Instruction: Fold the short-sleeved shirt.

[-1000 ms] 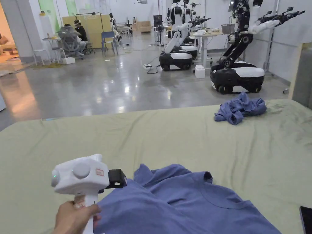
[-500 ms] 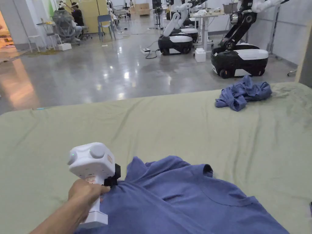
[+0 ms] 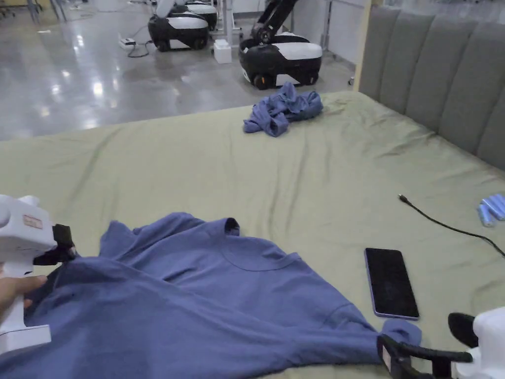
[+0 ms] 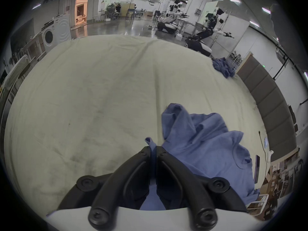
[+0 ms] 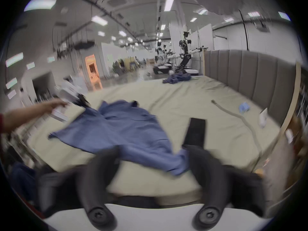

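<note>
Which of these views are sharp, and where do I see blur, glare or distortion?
Head view: sharp, ceiling-light glare on the polished floor. Left gripper view: sharp, strong fisheye bowing the bed, dark vignette. Right gripper view: motion-blurred throughout, smearing the blue shirt and the right hand-held gripper.

Matt blue cloth shirt [image 3: 207,296] on wrinkled green bedsheet [image 3: 306,172]; glossy phone [image 3: 391,282].

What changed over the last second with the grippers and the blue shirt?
The left gripper dropped to the blue shirt and shut on its edge. The right gripper has come in, open, at the shirt's other sleeve. The crumpled blue garment stayed put; the shirt is still unfolded.
</note>
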A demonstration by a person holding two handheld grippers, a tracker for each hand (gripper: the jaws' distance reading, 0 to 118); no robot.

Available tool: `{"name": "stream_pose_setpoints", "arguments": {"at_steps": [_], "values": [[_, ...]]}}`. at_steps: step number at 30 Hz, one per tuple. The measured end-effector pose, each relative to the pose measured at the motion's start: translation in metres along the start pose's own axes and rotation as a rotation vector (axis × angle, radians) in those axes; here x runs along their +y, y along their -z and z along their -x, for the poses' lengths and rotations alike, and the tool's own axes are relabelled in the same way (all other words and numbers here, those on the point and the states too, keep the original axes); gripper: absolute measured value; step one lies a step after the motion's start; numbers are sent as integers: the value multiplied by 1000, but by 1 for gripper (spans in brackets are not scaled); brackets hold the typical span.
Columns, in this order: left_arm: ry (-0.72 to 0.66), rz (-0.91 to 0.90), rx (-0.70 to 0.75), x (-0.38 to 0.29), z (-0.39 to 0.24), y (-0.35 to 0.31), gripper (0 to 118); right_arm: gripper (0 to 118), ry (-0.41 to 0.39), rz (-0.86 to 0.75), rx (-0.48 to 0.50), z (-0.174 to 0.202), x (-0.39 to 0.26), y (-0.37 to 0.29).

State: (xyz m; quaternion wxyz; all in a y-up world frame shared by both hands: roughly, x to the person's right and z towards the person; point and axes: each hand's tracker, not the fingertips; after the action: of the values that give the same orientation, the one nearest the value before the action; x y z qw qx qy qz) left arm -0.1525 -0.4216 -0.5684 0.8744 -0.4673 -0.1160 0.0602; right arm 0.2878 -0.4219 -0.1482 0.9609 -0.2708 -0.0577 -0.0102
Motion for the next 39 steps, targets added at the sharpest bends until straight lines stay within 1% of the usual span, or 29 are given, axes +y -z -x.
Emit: {"name": "stream_pose_setpoints", "arguments": {"at_steps": [1, 2, 3, 4, 5, 7, 8, 9, 10, 12, 13, 14, 15, 16, 17, 19, 20, 22, 23, 24, 27, 28, 30, 32, 33, 34, 36, 38, 39], "values": [[0, -3, -9, -2, -1, -6, 6, 117, -31, -7, -16, -10, -1, 13], [1, -8, -27, -6, -3, -13, 6, 116, -73, 0, -11, -20, -1, 29], [9, -9, -37, -10, -6, -18, 6, 116, -83, 86, -15, -28, -5, 47], [17, -13, -36, -13, -9, -23, 5, 115, -57, 162, -26, -35, -9, 61], [21, -19, -34, -14, -9, -27, 5, 109, -3, 230, -9, -37, -13, 70], [13, -17, -77, -18, -11, -35, 5, 92, 117, 254, 125, -46, -28, 83], [15, -21, -82, -20, -13, -38, 4, 90, 159, 268, 136, -52, -35, 90], [24, -25, -77, -20, -13, -38, 4, 88, 168, 299, 103, -53, -40, 97], [33, -18, -76, -21, -15, -40, 3, 79, 197, 301, 97, -54, -44, 101], [35, -25, -94, -26, -16, -46, 3, 57, 285, 272, 148, -64, -53, 107], [31, -45, -108, -25, -14, -46, 2, 26, 332, 274, 154, -66, -53, 109], [36, -51, -122, -26, -15, -49, 2, 7, 382, 257, 168, -70, -52, 108], [45, -47, -126, -28, -17, -50, 2, 7, 462, 255, 254, -74, -52, 110], [53, -55, -130, -31, -18, -52, 2, 6, 502, 266, 245, -75, -53, 111], [74, -84, -115, -31, -19, -53, 2, 5, 465, 274, 210, -76, -53, 109], [77, -84, -116, -31, -18, -58, 2, 5, 391, 228, 196, -73, -51, 99], [68, -91, -125, -32, -17, -62, 2, 5, 362, 216, 199, -66, -47, 95], [58, -104, -140, -31, -14, -68, 2, 4, 377, 190, 210, -67, -41, 82], [60, -129, -132, -32, -13, -75, 2, 4, 376, 157, 226, -61, -32, 75], [57, -136, -136, -31, -11, -81, 2, 4, 367, 135, 230, -53, -23, 70], [13, -192, -175, -29, -3, -107, 2, 4, 303, 46, 232, -42, 10, 49], [14, -193, -178, -26, -1, -118, 2, 4, 290, 22, 252, -28, 28, 42], [22, -240, -166, -22, 3, -144, 2, 4, 265, -40, 289, -17, 59, 28], [39, -287, -138, -16, 8, -175, 2, 4, 212, -107, 284, -13, 93, 20], [38, -319, -134, -14, 11, -193, 2, 4, 187, -132, 301, -7, 109, 13], [34, -332, -143, -10, 14, -209, 2, 4, 168, -165, 303, -6, 110, 13], [23, -399, -122, -2, 22, -244, 2, 4, 129, -204, 302, 0, 158, 0], [25, -438, -100, 10, 31, -279, 2, 4, 122, -256, 310, 7, 195, -7], [26, -482, -69, 15, 34, -298, 2, 4, 105, -287, 308, 12, 213, -10]]}}
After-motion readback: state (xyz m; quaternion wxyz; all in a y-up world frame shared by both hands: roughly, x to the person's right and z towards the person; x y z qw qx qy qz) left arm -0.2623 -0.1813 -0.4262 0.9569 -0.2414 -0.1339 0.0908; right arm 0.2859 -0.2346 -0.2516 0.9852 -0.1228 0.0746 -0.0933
